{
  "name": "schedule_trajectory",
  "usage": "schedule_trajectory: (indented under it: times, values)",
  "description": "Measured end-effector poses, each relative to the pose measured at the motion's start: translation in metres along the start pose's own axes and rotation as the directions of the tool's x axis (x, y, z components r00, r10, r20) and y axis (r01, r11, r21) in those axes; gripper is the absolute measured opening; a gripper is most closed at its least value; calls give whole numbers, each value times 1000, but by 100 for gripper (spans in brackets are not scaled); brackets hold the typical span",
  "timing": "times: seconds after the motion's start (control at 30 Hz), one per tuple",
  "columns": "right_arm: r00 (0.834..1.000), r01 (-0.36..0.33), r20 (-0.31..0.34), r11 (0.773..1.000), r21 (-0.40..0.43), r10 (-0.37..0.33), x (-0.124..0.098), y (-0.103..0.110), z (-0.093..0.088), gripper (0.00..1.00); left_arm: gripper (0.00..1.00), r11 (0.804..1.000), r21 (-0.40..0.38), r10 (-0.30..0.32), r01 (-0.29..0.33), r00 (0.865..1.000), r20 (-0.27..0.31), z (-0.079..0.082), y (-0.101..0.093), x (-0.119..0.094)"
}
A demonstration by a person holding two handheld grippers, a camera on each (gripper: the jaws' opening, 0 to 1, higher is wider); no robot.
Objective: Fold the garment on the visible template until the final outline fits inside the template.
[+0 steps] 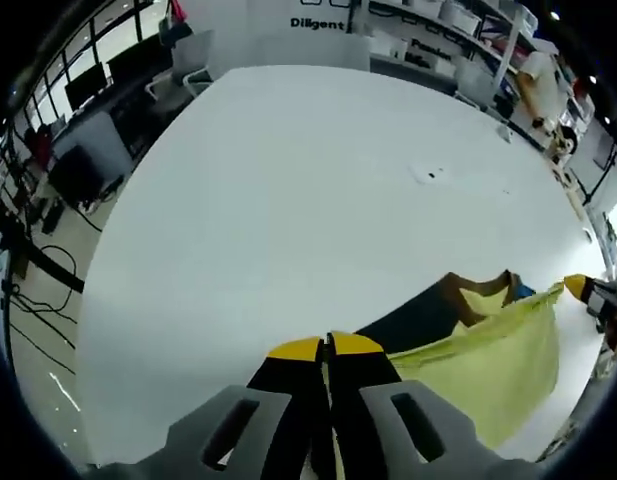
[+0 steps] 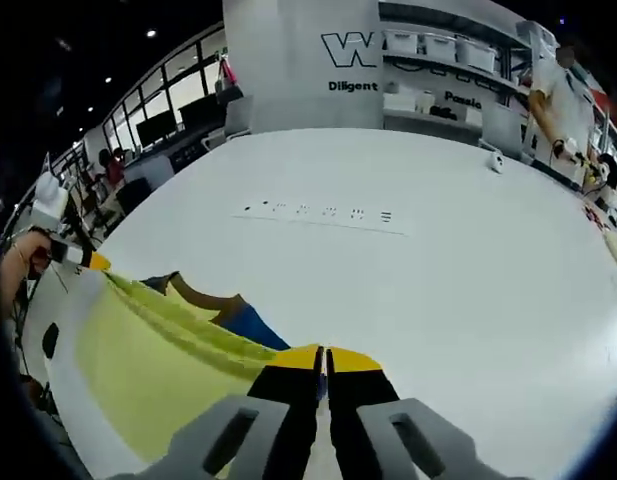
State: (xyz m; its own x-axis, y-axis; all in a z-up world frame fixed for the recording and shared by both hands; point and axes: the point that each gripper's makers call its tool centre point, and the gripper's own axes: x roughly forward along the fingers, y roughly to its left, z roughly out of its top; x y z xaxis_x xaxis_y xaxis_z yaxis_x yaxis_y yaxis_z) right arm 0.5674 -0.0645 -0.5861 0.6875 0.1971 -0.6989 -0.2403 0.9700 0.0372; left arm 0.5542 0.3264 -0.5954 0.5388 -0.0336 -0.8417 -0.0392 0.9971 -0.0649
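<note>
Yellow garment [image 1: 498, 350] stretched between both clenched tools [image 1: 326, 347] [image 2: 323, 359]; right gripper view adds printed marks [image 2: 318, 212].

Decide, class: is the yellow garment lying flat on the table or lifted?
Lifted along one edge. The yellow garment stretches taut between the right tool and the left tool, both shut on it, above the white table.

A lab-like open office is suggested: storage shelves [image 2: 458, 45] beyond the tongs, monitor desks [image 1: 88, 150] leftward, a large white table [image 2: 408, 260] ahead.
</note>
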Motion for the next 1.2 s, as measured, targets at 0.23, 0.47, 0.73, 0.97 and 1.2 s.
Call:
schedule_trajectory:
  times: [0.23, 0.47, 0.73, 0.97, 1.2]
  values:
    - [999, -9, 45, 997, 80, 5, -10, -13, 6, 12, 13, 995, 97, -25, 11, 989, 143, 22, 1, -6]
    - [993, -104, 75, 988, 110, 96, -16, 6, -3, 40, 51, 987, 135, -112, 85, 972, 206, 14, -15, -14]
    - [985, -163, 69, 984, 77, 158, -26, 31, -11, 80, 87, 965, 220, -187, 145, 965, 184, -9, -33, -26]
    - [982, -187, 23, 979, 83, 186, -35, 43, -28, 96, 99, 960, 233, -196, 157, 969, 152, -21, -24, -28]
    - [977, -211, -2, 974, 77, 212, -47, 52, -43, 97, 99, 957, 222, -221, 186, 965, 143, -37, -21, -31]
